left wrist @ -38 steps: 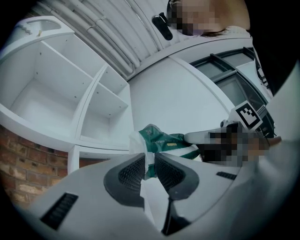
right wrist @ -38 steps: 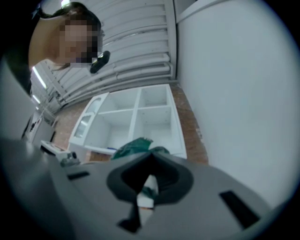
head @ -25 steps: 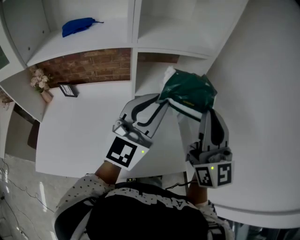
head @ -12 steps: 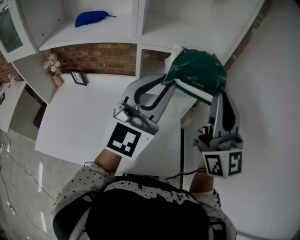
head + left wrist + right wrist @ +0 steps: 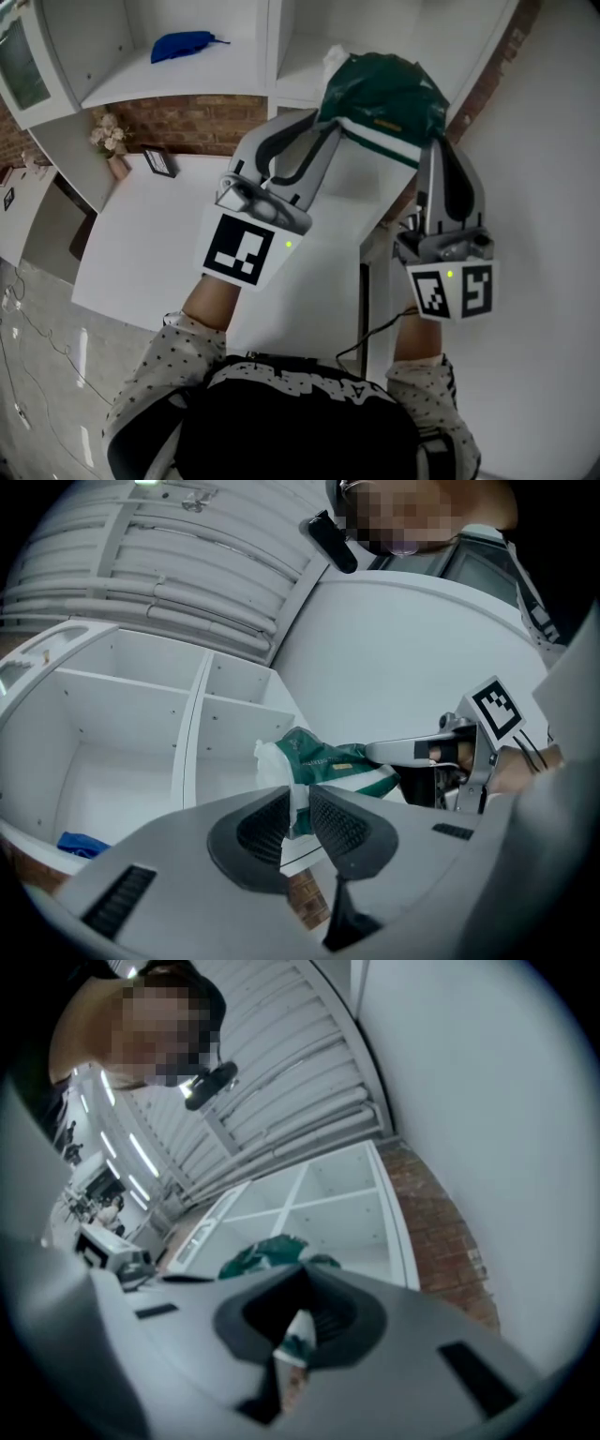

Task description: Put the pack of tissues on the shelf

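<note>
The pack of tissues (image 5: 384, 98) spans both gripper tips. The left gripper (image 5: 323, 131) pinches its white-striped end, and the right gripper (image 5: 438, 141) clamps its opposite edge, just before the shelf (image 5: 239, 80).

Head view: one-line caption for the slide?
Left gripper and right gripper, each shut on an end of the green tissue pack, hold it up before the white shelf.

One tissue pack (image 5: 384, 94) (green), two grippers (image 5: 330, 129) (image 5: 437, 142)
</note>
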Tool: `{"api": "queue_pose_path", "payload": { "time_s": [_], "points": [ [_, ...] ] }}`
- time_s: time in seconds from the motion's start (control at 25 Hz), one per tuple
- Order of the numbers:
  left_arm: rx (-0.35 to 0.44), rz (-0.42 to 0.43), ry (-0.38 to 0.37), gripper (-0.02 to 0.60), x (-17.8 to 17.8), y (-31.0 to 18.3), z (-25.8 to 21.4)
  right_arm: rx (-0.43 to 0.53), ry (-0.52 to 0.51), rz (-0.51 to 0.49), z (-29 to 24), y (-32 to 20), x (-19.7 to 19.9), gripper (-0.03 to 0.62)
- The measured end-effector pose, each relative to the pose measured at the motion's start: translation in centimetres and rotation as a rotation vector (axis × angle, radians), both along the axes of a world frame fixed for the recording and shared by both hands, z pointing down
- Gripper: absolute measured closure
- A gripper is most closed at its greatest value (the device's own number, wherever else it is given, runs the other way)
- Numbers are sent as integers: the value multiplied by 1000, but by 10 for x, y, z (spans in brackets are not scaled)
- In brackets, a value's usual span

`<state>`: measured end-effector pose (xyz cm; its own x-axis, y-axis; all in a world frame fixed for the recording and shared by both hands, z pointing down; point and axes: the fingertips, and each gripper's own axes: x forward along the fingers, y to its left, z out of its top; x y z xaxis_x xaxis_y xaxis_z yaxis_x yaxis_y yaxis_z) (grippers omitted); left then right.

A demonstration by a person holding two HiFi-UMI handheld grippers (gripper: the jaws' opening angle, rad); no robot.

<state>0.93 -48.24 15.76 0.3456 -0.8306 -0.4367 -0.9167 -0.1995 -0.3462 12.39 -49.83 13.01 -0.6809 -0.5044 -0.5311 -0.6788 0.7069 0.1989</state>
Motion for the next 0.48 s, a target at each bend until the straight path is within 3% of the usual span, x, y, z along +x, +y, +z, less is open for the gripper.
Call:
{"api": "queue_pose_path", "payload": {
  "time_s": [0.48],
  "points": [
    [14,-79,-30,488,-15,-31,-16,-2,45,8,-15,-41,-19,562]
  ]
}}
